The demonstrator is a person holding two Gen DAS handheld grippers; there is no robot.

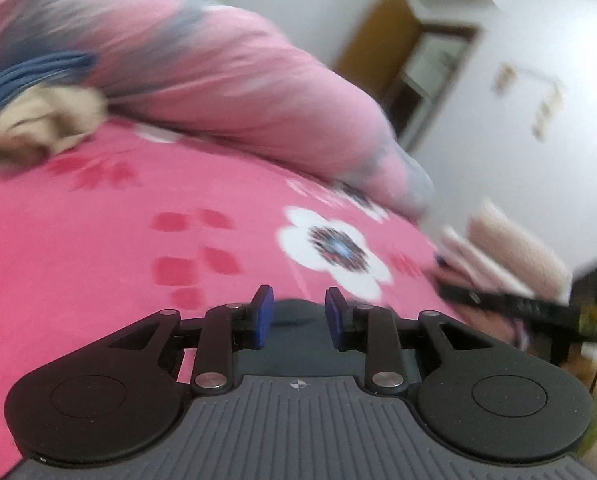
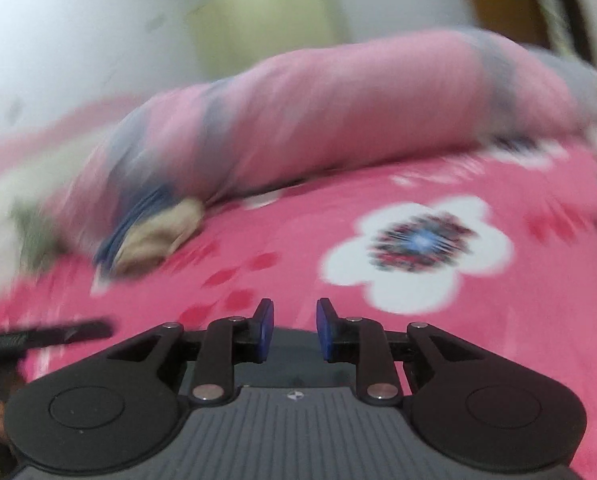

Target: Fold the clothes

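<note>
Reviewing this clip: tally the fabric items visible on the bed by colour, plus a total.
Pink and grey, the rolled quilt: 1
Blue, a crumpled garment: 1
Beige, a crumpled garment: 1
Bright pink with white flowers, the bed sheet: 1
Total: 4
The frames are blurred, so smaller pieces may go unseen.
</note>
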